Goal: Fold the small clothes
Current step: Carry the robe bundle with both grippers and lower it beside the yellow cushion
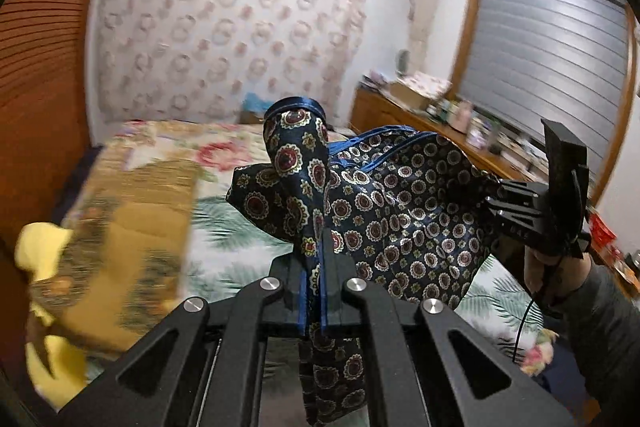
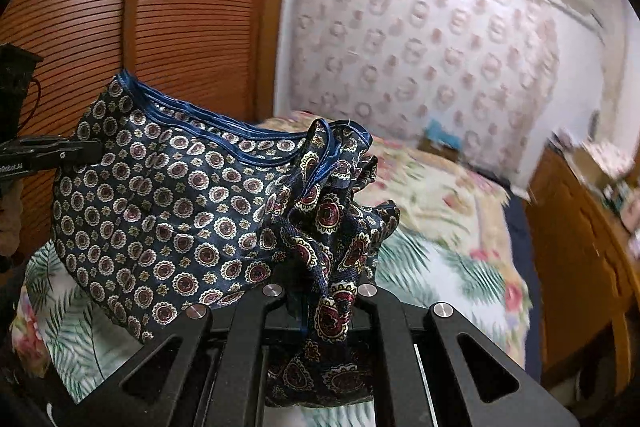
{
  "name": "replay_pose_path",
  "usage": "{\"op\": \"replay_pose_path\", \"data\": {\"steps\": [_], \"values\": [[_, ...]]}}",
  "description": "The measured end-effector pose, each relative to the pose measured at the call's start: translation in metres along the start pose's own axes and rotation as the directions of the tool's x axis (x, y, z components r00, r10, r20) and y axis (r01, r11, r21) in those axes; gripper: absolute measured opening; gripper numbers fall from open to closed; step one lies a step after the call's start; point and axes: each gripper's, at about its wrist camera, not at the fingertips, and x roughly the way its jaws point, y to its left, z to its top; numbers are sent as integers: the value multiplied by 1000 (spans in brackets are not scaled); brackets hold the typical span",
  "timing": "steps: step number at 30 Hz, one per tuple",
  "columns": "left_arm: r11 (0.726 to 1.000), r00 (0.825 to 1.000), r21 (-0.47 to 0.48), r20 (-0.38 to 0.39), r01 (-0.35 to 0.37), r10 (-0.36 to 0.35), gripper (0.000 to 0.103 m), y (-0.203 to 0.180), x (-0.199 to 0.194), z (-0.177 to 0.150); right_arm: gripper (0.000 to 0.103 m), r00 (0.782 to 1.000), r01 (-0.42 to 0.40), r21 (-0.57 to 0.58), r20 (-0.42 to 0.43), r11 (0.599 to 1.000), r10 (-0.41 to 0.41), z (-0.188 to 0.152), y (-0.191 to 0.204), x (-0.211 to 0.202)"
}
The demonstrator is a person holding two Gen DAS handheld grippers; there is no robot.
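Note:
A small navy garment (image 1: 400, 211) with red-and-cream medallions and blue trim hangs in the air between my two grippers, above the bed. My left gripper (image 1: 314, 259) is shut on one bunched end of it; cloth rises above the fingers and hangs below them. My right gripper (image 2: 320, 291) is shut on the other bunched end of the garment (image 2: 168, 203). The right gripper also shows in the left wrist view (image 1: 516, 203), at the garment's far right edge. The left gripper shows in the right wrist view (image 2: 68, 151), at the garment's left edge.
A bed with a floral and palm-leaf cover (image 1: 224, 219) lies below, also in the right wrist view (image 2: 448, 227). A yellow patterned pillow or cloth (image 1: 124, 239) lies at left. A wooden slatted wardrobe (image 2: 168, 19) stands at left, a cluttered wooden dresser (image 1: 440, 123) at right.

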Motion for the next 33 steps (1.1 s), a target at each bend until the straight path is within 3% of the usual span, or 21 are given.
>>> {"op": "replay_pose_path", "data": {"steps": [8, 12, 17, 26, 33], "values": [[987, 985, -86, 89, -139, 147, 5, 79, -28, 2, 7, 995, -95, -146, 16, 985, 98, 75, 65, 75], [968, 972, -138, 86, -208, 221, 5, 112, -20, -7, 7, 991, -128, -230, 5, 965, 133, 109, 86, 126], [947, 964, -209, 58, -243, 260, 5, 145, -3, -28, 7, 989, -139, -331, -5, 933, 146, 135, 105, 189], [915, 948, -265, 15, -304, 319, 5, 153, 2, -57, 7, 980, -196, -405, -48, 893, 193, 155, 114, 259], [897, 935, -279, -15, -343, 354, 5, 156, -2, -71, 9, 974, -221, -380, -39, 898, 223, 167, 89, 282]]}}
